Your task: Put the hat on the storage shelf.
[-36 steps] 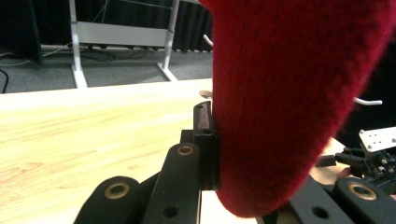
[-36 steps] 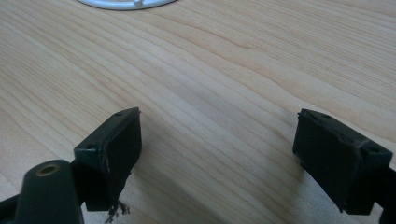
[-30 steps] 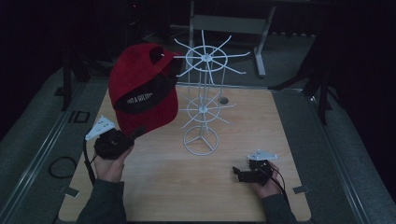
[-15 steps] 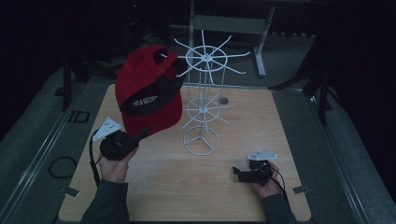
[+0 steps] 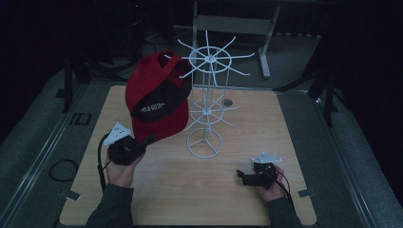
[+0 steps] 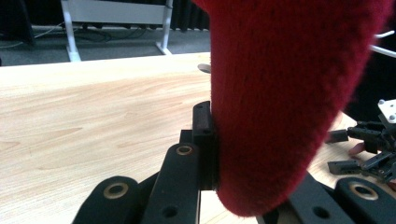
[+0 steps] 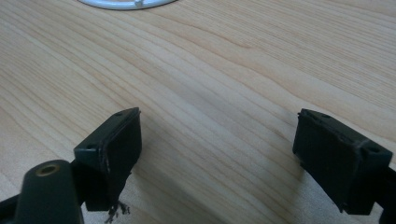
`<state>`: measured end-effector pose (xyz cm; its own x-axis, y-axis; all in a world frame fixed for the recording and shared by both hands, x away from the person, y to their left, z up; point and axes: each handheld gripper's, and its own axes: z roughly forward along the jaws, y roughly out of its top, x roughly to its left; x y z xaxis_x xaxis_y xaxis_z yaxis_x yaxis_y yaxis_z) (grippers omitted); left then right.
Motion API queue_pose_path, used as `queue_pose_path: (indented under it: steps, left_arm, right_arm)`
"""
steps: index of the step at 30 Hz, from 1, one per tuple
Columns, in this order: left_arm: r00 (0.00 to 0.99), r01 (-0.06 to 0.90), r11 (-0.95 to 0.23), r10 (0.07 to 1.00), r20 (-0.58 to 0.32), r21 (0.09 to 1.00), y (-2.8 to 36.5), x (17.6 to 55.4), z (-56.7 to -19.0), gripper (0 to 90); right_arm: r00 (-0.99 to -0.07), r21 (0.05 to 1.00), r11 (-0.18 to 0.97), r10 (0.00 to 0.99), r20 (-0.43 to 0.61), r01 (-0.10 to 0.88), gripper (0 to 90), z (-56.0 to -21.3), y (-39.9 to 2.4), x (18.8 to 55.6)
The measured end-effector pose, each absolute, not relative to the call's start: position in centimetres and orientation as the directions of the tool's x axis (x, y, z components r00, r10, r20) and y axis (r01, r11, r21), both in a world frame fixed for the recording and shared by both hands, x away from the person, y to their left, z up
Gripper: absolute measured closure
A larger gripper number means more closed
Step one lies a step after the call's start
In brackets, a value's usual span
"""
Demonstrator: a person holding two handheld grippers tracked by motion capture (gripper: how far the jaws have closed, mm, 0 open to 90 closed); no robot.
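Observation:
A red cap (image 5: 157, 97) with a black band and white lettering is held up on the left of the wooden table (image 5: 157, 190). Its crown is close to the arms of a white wire rack (image 5: 207, 95). My left gripper (image 5: 145, 141) is shut on the cap's brim from below. In the left gripper view one black fingertip (image 6: 204, 130) presses against the red fabric (image 6: 289, 93), and the other jaw is hidden behind it. My right gripper (image 5: 242, 176) rests low on the table at the front right. Its jaws (image 7: 219, 149) stand wide open with bare wood between them.
The rack's round base ring (image 5: 204, 142) stands mid-table, and its edge shows as a white ring (image 7: 126, 3) in the right gripper view. Grey floor and a cable (image 5: 62, 169) lie left of the table. A white desk frame (image 5: 233, 23) stands behind.
The left hand has shifted the cap slightly right and down, closer to the wire rack. The right gripper has stayed in place.

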<state>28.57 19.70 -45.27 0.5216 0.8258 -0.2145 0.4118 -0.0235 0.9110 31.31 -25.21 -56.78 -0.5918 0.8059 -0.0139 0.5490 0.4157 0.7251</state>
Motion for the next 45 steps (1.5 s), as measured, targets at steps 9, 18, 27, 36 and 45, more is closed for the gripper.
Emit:
queue_pose_path:
  steps: [9,18,27,36,45]
  left_arm:
    - [0.518,0.416,-0.052,0.834,-0.190,0.908,19.4,28.8,-45.7,84.5]
    - [0.529,0.427,-0.068,0.828,-0.188,0.902,19.0,29.0,-46.3,83.1]
    - [0.544,0.433,-0.080,0.817,-0.189,0.898,18.9,28.9,-46.8,80.4]
    - [0.548,0.441,-0.063,0.809,-0.213,0.895,19.0,29.0,-47.2,65.9]
    - [0.522,0.480,-0.056,0.821,-0.233,0.875,19.4,29.3,-47.9,51.6]
  right_arm:
    - [-0.591,0.725,0.415,0.806,-0.012,0.550,15.3,-56.8,-25.2,31.3]
    - [-0.593,0.725,0.417,0.805,-0.014,0.549,15.3,-56.8,-25.2,31.3]
    - [-0.592,0.724,0.416,0.806,-0.013,0.550,15.3,-56.8,-25.2,31.3]
    - [-0.592,0.724,0.416,0.806,-0.012,0.551,15.3,-56.8,-25.2,31.3]
    - [-0.592,0.724,0.416,0.806,-0.013,0.550,15.3,-56.8,-25.2,31.3]
